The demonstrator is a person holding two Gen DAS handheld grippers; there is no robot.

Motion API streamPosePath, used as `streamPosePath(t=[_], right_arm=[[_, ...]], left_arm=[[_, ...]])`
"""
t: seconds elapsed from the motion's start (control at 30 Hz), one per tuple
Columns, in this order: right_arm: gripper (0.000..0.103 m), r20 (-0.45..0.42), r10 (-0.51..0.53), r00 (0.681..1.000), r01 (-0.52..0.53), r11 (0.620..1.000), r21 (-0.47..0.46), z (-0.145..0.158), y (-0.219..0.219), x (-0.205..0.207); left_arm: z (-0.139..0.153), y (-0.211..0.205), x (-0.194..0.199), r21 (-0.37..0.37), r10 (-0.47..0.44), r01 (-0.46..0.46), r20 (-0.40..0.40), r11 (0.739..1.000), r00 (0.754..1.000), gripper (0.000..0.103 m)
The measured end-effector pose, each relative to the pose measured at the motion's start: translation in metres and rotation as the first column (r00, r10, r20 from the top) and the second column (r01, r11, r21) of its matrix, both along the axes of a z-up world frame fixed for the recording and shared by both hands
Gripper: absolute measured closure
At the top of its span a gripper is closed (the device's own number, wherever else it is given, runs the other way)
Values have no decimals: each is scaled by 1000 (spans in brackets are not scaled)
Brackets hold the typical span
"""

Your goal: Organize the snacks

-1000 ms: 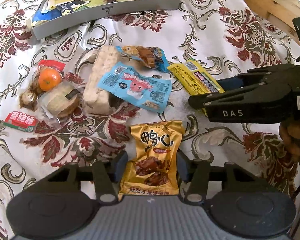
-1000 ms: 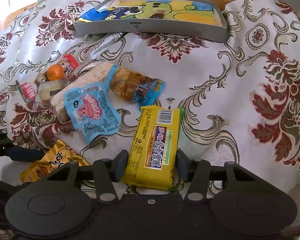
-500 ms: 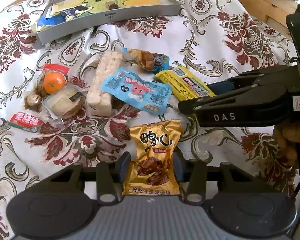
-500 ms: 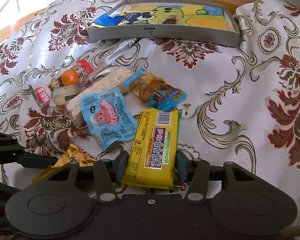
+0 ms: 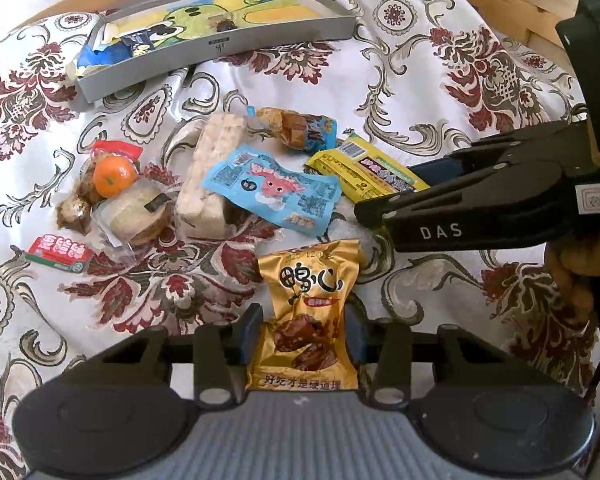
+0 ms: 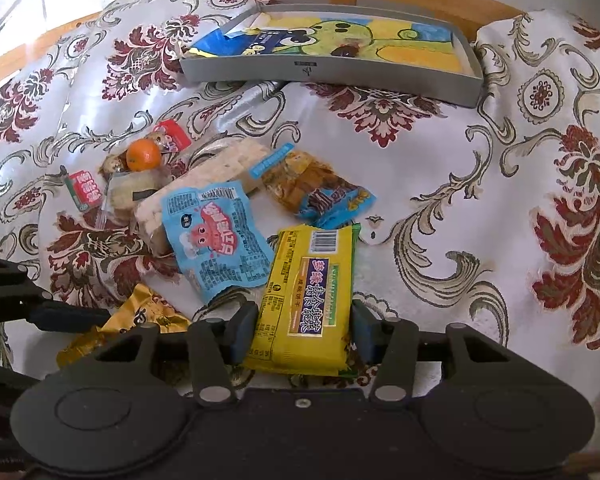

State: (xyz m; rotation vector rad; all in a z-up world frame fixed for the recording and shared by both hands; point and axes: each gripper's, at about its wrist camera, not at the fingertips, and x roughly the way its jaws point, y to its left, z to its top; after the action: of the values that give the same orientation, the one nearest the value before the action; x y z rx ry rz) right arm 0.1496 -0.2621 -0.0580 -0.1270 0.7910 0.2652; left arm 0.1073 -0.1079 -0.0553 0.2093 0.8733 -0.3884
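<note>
Floral cloth point(image 5: 420, 60) in white, maroon and gold covers the bench, with a wooden edge showing behind it. At the far side lies a grey tray point(image 5: 220, 46) lined with a green cartoon picture; a blue packet point(image 5: 100, 54) sits in its left end.

From the left, a small red-and-green packet point(image 5: 58, 254) lies alone on the cloth. Next comes a cluster: an orange point(image 5: 114, 176) resting against a red wrapper point(image 5: 116, 150), a clear-wrapped round cake point(image 5: 138, 216) just in front of it. Beside that stands a long pale block of puffed-rice bars point(image 5: 208, 176), and a light blue pouch point(image 5: 276, 194) leans across its near end. Behind the pouch lies a clear bag with brown pieces point(image 5: 300, 130).

The left tongs point(image 5: 304, 332) are closed on a gold pouch point(image 5: 306, 312), which stands upright between the two fingers, above the cloth in front of the pile.

To the right, the right tongs point(image 6: 306, 328) are clamped on a yellow biscuit bar point(image 6: 310, 296), gripped at its near end, its far end pointing toward the pile.
</note>
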Motion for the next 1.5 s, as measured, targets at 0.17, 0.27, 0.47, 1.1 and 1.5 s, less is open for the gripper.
streamPosePath(t=[0.17,0.27,0.47,1.1,1.5], right_arm=[[51,-18,5,1000,-5,1000,-21,-5,2,2],[46,-20,-2,1000,2,1000,-12,-6,1,4],[45,-11,-13,1000,13,1000,-6,-8,3,8],[53,94,-10,996,17,997,-79,7,4,-3],[53,213,15,977,18,989,-150,17,9,-9]], left_arm=[[-2,-1,0,9,-20,20,-9,1000,1000,57],[-4,-2,3,20,-40,40,-21,999,999,56],[-7,-4,9,25,-60,60,-33,998,998,55],[9,0,-1,10,-29,29,33,1000,999,59],[26,2,1,3,4,-4,121,1000,993,59]])
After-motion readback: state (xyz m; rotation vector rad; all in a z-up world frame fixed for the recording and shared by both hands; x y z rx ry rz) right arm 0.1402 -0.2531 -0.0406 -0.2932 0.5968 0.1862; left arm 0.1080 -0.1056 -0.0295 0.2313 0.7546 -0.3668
